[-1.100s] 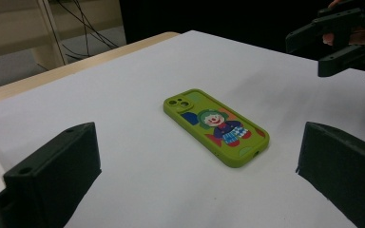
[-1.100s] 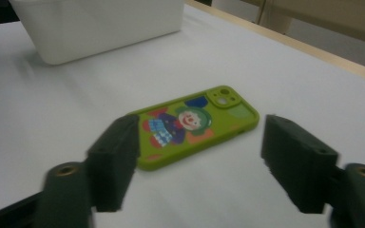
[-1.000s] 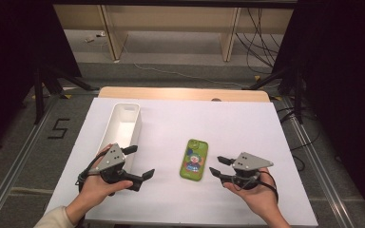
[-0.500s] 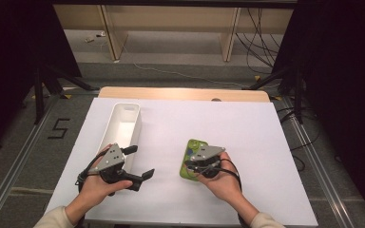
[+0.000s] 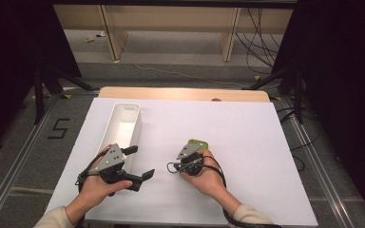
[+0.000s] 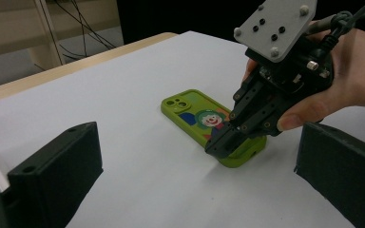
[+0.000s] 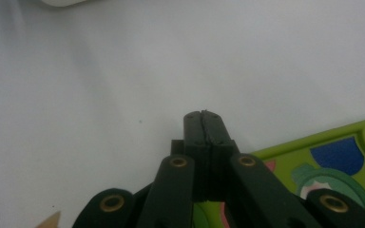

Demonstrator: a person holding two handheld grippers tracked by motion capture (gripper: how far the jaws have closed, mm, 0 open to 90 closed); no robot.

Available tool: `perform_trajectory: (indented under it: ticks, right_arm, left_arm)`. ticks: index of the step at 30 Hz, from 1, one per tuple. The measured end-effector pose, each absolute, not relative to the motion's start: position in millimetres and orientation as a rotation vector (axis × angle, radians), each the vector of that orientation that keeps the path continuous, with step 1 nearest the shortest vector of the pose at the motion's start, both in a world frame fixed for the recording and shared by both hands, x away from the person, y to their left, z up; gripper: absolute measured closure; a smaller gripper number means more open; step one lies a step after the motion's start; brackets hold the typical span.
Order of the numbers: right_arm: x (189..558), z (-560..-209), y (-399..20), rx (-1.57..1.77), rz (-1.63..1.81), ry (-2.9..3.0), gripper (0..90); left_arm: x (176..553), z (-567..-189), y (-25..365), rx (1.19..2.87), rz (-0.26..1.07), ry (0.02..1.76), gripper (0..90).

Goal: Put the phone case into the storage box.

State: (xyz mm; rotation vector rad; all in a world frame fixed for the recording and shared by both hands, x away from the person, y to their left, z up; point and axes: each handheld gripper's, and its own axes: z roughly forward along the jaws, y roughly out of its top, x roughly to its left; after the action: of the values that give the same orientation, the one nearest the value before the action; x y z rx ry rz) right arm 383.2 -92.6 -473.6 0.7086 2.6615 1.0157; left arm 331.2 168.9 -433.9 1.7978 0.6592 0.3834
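Now the white-covered tabletop point(image 5: 247, 142) is carrying a long white plastic bin point(image 5: 123, 126) near its left edge, while the green rubbery phone case with a clown picture point(image 6: 204, 118) is lying flat mid-table toward the front edge. The right gripper point(image 6: 223, 142) has swung in from the right, its jaws having just pressed together empty, tips resting at the case's near edge, probably to nudge it. The left gripper point(image 5: 140, 164) is waiting, spread wide.

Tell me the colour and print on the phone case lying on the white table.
The phone case is lime green with a cartoon clown face; clearest in the left gripper view.
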Motion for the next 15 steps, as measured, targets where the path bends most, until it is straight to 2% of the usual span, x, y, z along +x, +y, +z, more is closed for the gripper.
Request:
perform_trajectory:
  ticks: [15]
  right_arm:
    - [382.9, -475.5, -89.9, 0.709, 0.944, 2.724, 90.0]
  left_arm:
    - [331.3, -434.1, 169.0, 1.796, 0.379, 0.659, 1.2]
